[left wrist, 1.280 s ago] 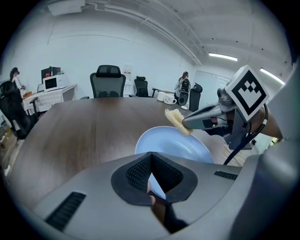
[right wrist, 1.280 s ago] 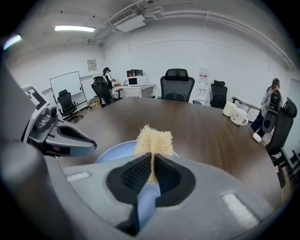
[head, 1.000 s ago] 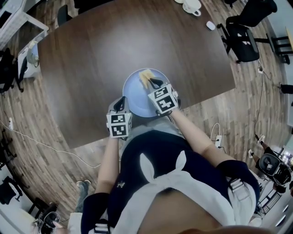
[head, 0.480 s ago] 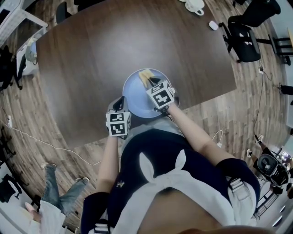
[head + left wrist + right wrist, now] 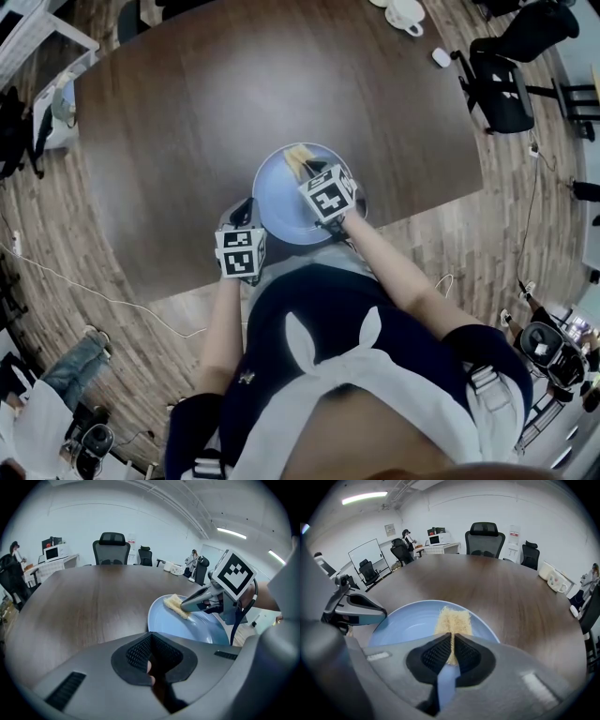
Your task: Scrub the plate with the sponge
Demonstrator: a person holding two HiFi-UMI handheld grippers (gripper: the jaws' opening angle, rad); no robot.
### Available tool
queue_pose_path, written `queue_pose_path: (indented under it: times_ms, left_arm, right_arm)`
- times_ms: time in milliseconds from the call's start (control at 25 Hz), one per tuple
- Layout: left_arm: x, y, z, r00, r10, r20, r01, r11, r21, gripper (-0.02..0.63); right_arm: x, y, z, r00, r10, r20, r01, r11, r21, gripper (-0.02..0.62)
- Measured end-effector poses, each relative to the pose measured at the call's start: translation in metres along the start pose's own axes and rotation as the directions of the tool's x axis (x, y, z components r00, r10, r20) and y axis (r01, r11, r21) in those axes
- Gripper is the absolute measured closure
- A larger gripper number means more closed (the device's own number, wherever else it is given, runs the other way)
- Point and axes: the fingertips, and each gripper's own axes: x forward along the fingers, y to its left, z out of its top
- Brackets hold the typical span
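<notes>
Pale blue round plate sits on dark brown wooden surface, close to the near edge, directly in front of the person. Yellow fibrous rectangular sponge lies on the far part of the plate, inside the rim, flat against the blue face. Right gripper: fingers closed on the near end of the sponge. In the right gripper view the sponge runs straight into the gap between the two black ribbed pads, with the plate spread beneath and to the left. Left gripper: at the plate's near-left rim, fingers drawn together. In the left gripper view the plate rim disappears right where the pads meet, so the grip appears to be on the rim itself. Seen from the right gripper view, the left gripper is a closed wedge with its tip touching the plate's left edge. From the left gripper view, the right gripper angles downward onto the sponge. White mugs stand at the far corner of the surface, well apart from the plate. Black office chair stands on the floor at right.
</notes>
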Motion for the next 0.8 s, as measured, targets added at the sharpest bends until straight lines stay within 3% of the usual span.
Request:
queue_pose_path:
  times_ms: [800]
  left_arm:
    - [0.000,0.002,0.001,1.000,-0.006,-0.002,0.006,1.000,0.005,0.600]
  right_arm:
    - [0.005,0.016,0.009,1.000,0.016,-0.020,-0.019,0.994,-0.106,0.575]
